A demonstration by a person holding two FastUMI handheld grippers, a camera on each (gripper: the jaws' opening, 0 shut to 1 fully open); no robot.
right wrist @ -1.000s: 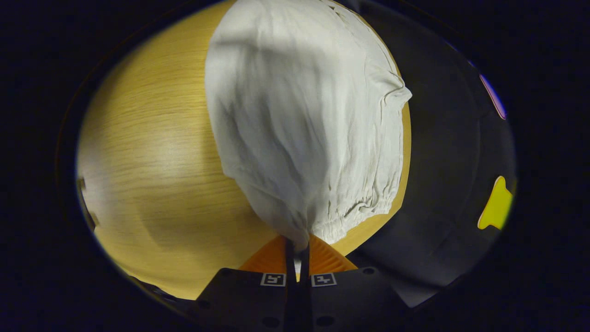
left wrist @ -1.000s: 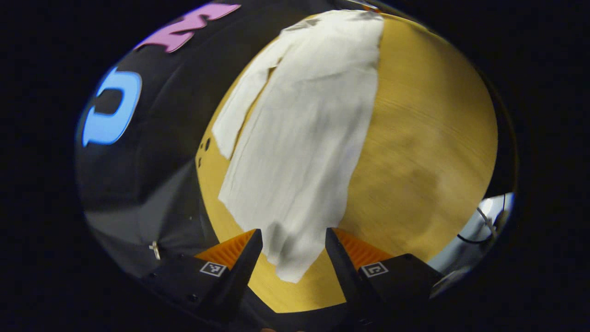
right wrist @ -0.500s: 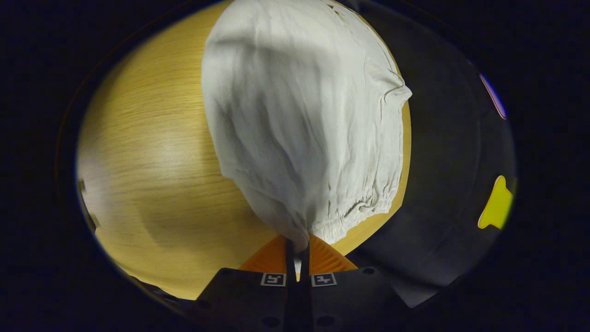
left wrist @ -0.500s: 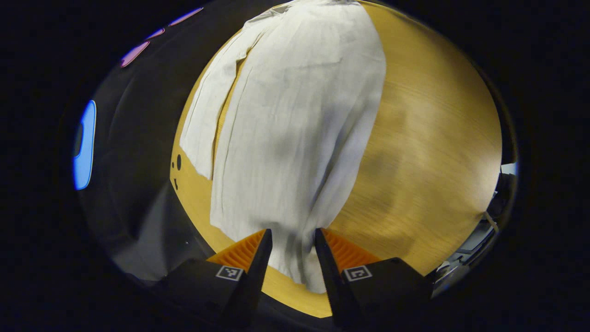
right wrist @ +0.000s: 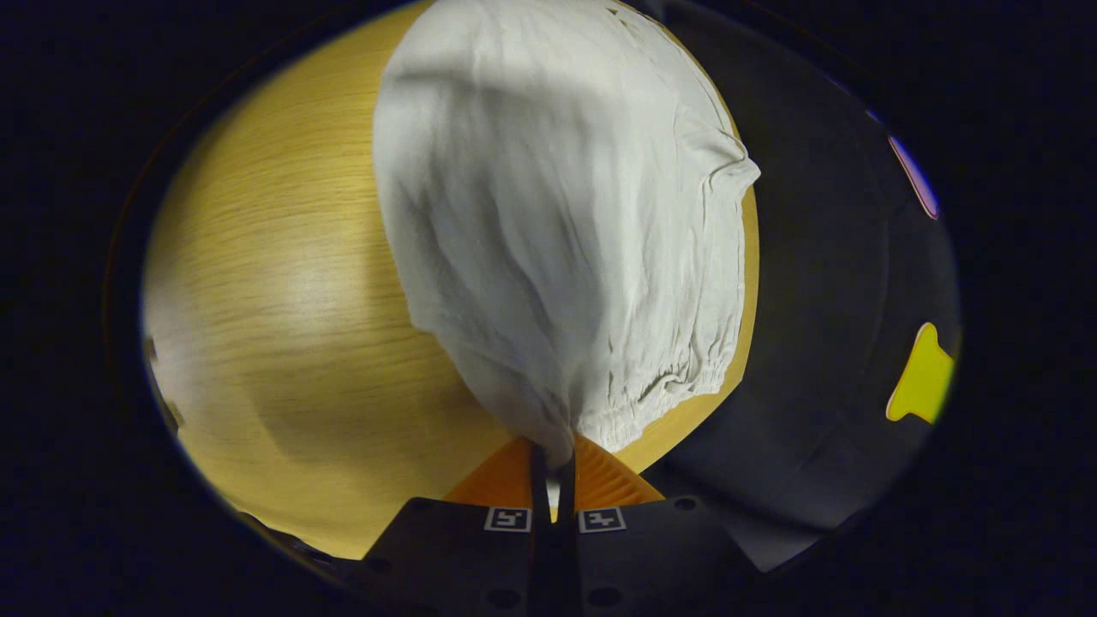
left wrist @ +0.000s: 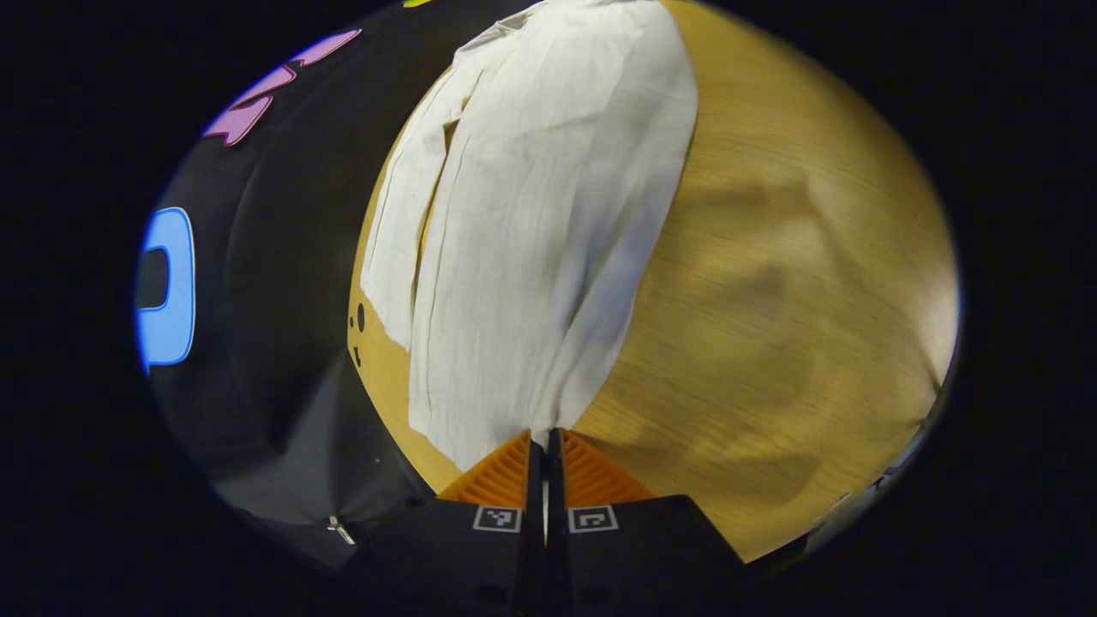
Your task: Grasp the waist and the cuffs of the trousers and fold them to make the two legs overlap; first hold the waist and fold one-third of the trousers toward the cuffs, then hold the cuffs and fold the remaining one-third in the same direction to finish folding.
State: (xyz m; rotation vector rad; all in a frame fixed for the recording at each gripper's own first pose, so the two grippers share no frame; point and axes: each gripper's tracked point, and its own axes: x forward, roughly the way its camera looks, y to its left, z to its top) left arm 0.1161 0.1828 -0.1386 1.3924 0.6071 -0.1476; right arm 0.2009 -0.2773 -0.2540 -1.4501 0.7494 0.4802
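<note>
Tongs [left wrist: 545, 446] [right wrist: 553, 454] pinching trousers [left wrist: 531, 240] ends

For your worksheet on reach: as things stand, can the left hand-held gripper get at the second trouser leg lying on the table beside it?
Probably not: the left hand-held gripper is shut on the trousers, so it would have to let go first.

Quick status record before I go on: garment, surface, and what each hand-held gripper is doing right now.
garment: white trousers, spread out, not yet folded
surface: wooden table
left hand-held gripper: shut on the cuff end of a leg
right hand-held gripper: shut on the elastic waist
legs: lying side by side, one partly under the other
</note>
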